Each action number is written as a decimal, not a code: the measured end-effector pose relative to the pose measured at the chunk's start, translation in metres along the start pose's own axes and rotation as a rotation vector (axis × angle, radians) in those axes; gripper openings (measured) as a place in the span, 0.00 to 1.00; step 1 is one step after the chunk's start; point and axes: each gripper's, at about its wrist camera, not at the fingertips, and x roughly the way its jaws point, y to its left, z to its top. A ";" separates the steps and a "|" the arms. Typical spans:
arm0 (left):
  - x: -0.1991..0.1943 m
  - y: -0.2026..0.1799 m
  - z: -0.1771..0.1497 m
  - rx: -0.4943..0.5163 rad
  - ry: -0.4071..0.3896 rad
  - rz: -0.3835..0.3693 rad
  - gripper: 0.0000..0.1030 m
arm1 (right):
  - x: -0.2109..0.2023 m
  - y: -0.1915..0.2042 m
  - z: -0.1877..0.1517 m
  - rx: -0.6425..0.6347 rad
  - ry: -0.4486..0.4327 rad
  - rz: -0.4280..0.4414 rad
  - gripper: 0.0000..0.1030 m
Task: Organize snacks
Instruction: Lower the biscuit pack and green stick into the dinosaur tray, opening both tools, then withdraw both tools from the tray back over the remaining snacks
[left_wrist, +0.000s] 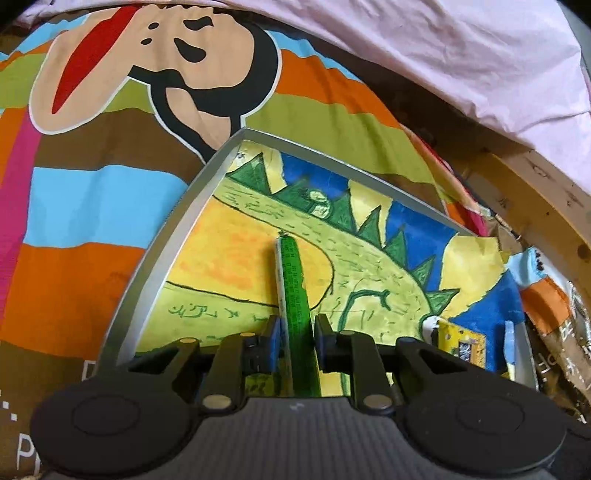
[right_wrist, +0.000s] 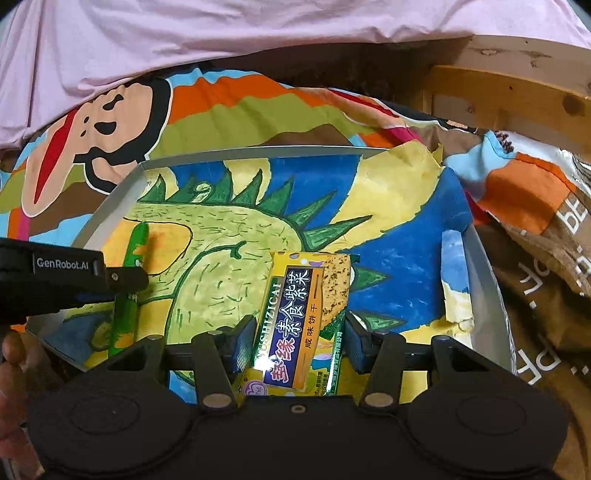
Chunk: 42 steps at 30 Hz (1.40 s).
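A shallow grey-walled box (left_wrist: 192, 206) lined with a dinosaur drawing lies on a bedcover. My left gripper (left_wrist: 298, 328) is shut on a thin green snack packet (left_wrist: 293, 280), held on edge with its far end low over the drawing. From the right wrist view the same green packet (right_wrist: 135, 254) shows at the box's (right_wrist: 110, 206) left side, in the left gripper (right_wrist: 129, 286). My right gripper (right_wrist: 299, 332) is shut on a yellow cracker packet with a purple label (right_wrist: 295, 306), held flat above the box floor near the front. That cracker packet (left_wrist: 461, 345) also shows at the right in the left wrist view.
A striped bedcover with a cartoon monkey (left_wrist: 110, 221) surrounds the box. A pink sheet (left_wrist: 443, 55) hangs behind it, and a wooden frame (left_wrist: 535, 192) stands at the back right. A person's hand (right_wrist: 11, 354) shows at the left edge. Crumpled printed fabric (right_wrist: 554, 258) lies right of the box.
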 end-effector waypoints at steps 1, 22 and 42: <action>0.001 0.000 -0.001 0.002 0.007 0.005 0.20 | 0.000 0.000 0.000 0.000 0.001 0.002 0.52; -0.130 -0.029 -0.015 0.138 -0.167 0.112 0.91 | -0.132 -0.011 0.013 0.064 -0.209 -0.009 0.99; -0.307 -0.007 -0.103 0.189 -0.226 0.209 1.00 | -0.295 0.032 -0.076 0.011 -0.309 0.035 0.99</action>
